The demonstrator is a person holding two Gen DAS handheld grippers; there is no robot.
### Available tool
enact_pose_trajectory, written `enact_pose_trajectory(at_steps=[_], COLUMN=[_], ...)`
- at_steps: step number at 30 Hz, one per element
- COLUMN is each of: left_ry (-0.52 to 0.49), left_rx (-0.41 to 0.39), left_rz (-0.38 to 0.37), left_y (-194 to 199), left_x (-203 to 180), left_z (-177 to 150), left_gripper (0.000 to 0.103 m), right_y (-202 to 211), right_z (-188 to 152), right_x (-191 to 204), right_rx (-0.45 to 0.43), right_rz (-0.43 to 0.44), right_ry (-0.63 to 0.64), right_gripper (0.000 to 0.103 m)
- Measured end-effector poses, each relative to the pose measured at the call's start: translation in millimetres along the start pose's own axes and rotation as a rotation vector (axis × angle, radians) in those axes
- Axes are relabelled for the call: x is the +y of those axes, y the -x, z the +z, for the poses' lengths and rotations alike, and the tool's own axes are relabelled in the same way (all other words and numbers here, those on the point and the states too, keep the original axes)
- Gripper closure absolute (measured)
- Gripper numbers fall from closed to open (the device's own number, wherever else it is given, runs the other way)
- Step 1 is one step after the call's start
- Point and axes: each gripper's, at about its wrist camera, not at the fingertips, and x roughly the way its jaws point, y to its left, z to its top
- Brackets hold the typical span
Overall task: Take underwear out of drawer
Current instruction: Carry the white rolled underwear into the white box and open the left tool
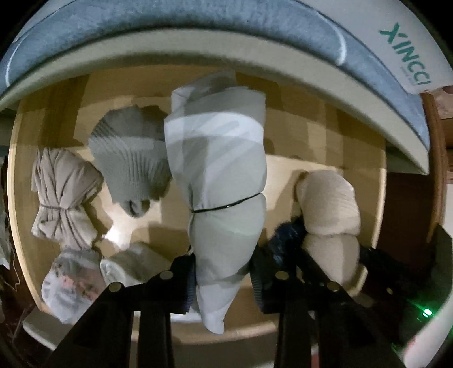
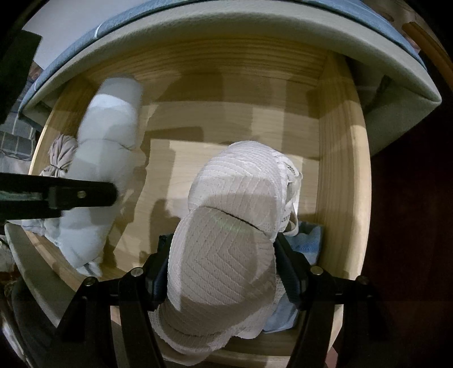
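Left gripper (image 1: 223, 271): clamped tight on the pale grey-and-white roll (image 1: 218, 181), pads pressing its lower half from both sides
Pale grey-and-white roll: a bundle of underwear cinched by a thin black band, standing up between the left fingers over the open drawer (image 1: 380, 198); in the right wrist view it shows at the left (image 2: 104, 158), with one left finger (image 2: 82, 194) across it
Right gripper (image 2: 220, 266): jaws about half apart and closed on the white knit bundle (image 2: 226, 232), a finger hard against each flank
White knit bundle: textured, also banded round its middle, filling the right camera's centre above the drawer floor; whether its far end still touches the wood I cannot tell
Drawer: light wood, pulled out beneath a padded grey-blue edge (image 1: 198, 25) with a pale border
Still lying inside, left view: a ribbed grey roll (image 1: 130, 158) just beside the held one, a beige tied bundle (image 1: 65, 198) further left, a patterned white piece (image 1: 68, 283) near the front corner, a small white roll (image 1: 127, 263) next to it
Right of the left gripper: a cream roll (image 1: 331, 215) with the right gripper's dark finger against it
Right view, front corner: a light blue cloth (image 2: 308, 240) tucked behind the white bundle, against the drawer's side wall (image 2: 339, 169)
Label: green lettering on a white tag (image 1: 405, 53) at the padded edge
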Motion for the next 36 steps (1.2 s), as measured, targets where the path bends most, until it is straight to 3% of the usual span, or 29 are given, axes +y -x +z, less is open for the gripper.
enact_pose_trajectory(at_steps=[5,12,16,19,25,33,36], left_ry=[-0.018,-0.102,-0.183,-0.196,-0.247,-0.226,-0.236], left_rx=[0.096,0.065,-0.017,-0.075,-0.266,-0.565,-0.678], left_rz=[-0.026,0.047,0.113,0.110,0.095,0.078,0.121], left_y=[17.1,56.5,78.5,93.0,143.8,229.4,260.2], left_x=[3.1,1.4,5.1,16.3,23.4,24.3,21.9], left_z=[-11.7,-43.0,-66.6,-83.1,-104.2,-97.4,-85.9], left_gripper=[0.071,0.071,0.071,0.071,0.071,0.071,0.071], right_y=[-0.6,-1.0,-1.0,-1.6,-2.3,-3.3,-3.1], right_z=[-0.1,1.0,1.1,1.5,1.5,0.4,0.1], right_x=[-0.4,-0.1,-0.1,0.7,2.1,3.0,2.9], right_rx=[-0.003,-0.001,-0.002,-0.002,-0.004,-0.009,-0.011], right_rz=[0.001,-0.002,-0.002,-0.004,-0.009,-0.017,-0.016], right_ry=[-0.002,-0.002,-0.003,0.000,-0.002,-0.005,-0.006], right_gripper=[0.040,0.040,0.040,0.040,0.040,0.040,0.040])
